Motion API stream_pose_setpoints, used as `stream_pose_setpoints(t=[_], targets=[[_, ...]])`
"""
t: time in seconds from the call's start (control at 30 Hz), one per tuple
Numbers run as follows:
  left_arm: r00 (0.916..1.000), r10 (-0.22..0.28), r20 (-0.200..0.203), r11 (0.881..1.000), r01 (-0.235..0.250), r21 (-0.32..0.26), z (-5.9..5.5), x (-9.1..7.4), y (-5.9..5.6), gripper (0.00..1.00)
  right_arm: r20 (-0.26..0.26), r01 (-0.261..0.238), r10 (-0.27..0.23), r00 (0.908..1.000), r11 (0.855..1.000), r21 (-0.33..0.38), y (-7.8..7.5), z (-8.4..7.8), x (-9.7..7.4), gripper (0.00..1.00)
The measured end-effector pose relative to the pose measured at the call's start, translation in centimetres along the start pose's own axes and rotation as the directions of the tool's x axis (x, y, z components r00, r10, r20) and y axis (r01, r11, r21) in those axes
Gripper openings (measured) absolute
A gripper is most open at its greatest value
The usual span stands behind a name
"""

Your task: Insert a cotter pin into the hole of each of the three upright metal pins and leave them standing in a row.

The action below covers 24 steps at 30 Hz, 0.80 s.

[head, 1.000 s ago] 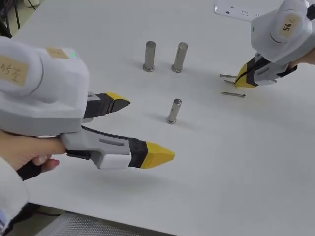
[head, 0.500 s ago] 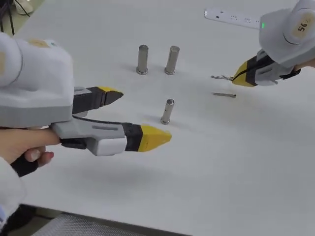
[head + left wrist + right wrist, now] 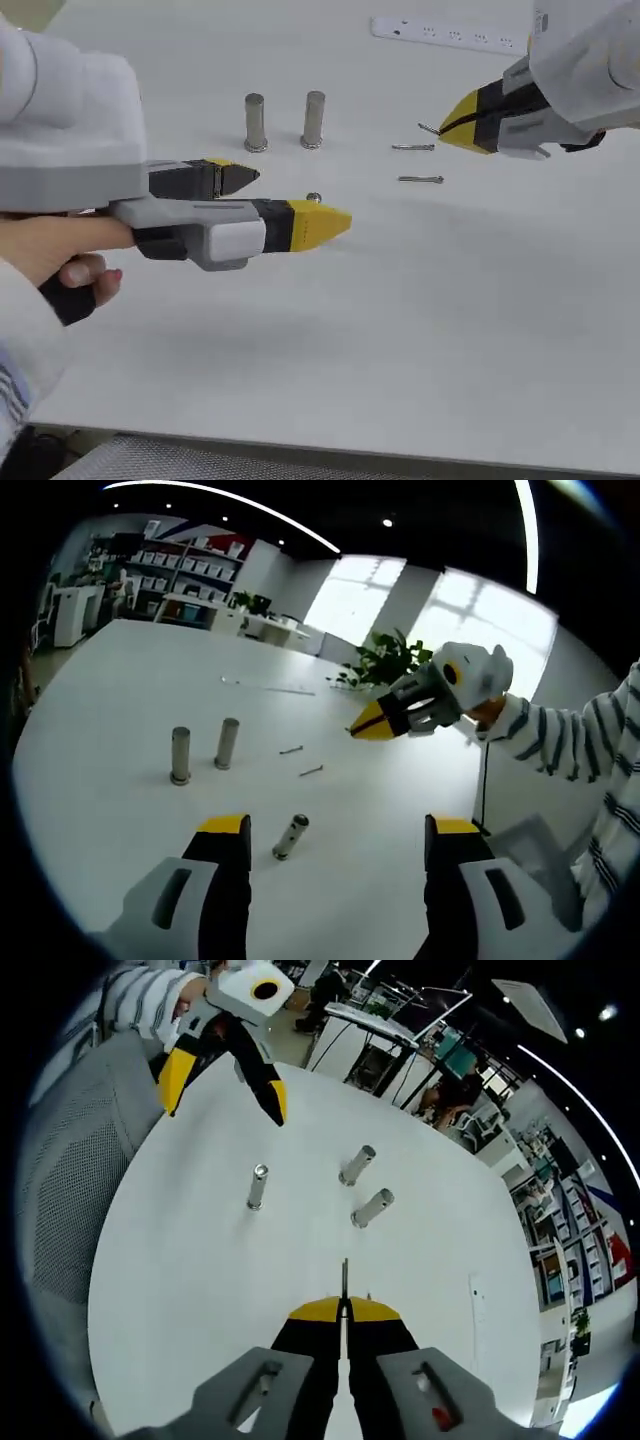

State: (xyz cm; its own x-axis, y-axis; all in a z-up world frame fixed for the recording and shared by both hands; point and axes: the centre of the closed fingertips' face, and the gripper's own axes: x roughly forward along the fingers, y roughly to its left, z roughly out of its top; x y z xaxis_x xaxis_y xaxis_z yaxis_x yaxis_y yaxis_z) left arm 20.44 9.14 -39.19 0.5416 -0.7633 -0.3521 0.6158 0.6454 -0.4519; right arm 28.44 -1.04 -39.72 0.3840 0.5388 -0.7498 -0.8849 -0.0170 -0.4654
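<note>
Two steel pins (image 3: 255,122) (image 3: 314,119) stand upright side by side at the back. A third pin (image 3: 314,198) stands nearer, with just its top showing above my left gripper's lower jaw. My left gripper (image 3: 285,198) is open and holds nothing; in its own view that near pin (image 3: 291,836) sits low between the jaws, a little ahead of them. My right gripper (image 3: 460,110) hangs above the table at the right, shut on a cotter pin (image 3: 344,1278) that sticks straight out of its tips. Two more cotter pins (image 3: 412,147) (image 3: 420,180) lie flat on the table.
A white power strip (image 3: 450,35) lies at the far edge of the white table (image 3: 420,330). The person's hand (image 3: 70,260) grips the left gripper at the left. Office desks and shelves stand in the background.
My right gripper closed on a cotter pin on the table and lifted it off. My left gripper moved forward towards the near pin, still open. The head camera shifted.
</note>
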Motion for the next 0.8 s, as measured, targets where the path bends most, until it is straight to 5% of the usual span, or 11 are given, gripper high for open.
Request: stream_pose_setpoints(t=[0.23,0.4,0.8], targets=[[0.9999,0.0,0.016,1.0,0.001,-0.025,0.8,0.5,-0.1,0.56,0.018,0.025,-0.025,0.9995,0.999,-0.03,0.7,1.2,-1.1,0.0],[0.9974,-0.063,0.035,0.997,0.065,-0.047,1.4,1.3,-2.1,0.45,0.049,0.041,-0.039,0.9981,0.998,-0.038,1.6,2.4,-1.8,0.0],[0.9866,-0.15,0.064,0.983,0.156,-0.097,2.0,1.9,-4.8,0.24,0.123,0.05,-0.038,0.9916,0.994,-0.099,4.4,6.0,-2.6,0.0]])
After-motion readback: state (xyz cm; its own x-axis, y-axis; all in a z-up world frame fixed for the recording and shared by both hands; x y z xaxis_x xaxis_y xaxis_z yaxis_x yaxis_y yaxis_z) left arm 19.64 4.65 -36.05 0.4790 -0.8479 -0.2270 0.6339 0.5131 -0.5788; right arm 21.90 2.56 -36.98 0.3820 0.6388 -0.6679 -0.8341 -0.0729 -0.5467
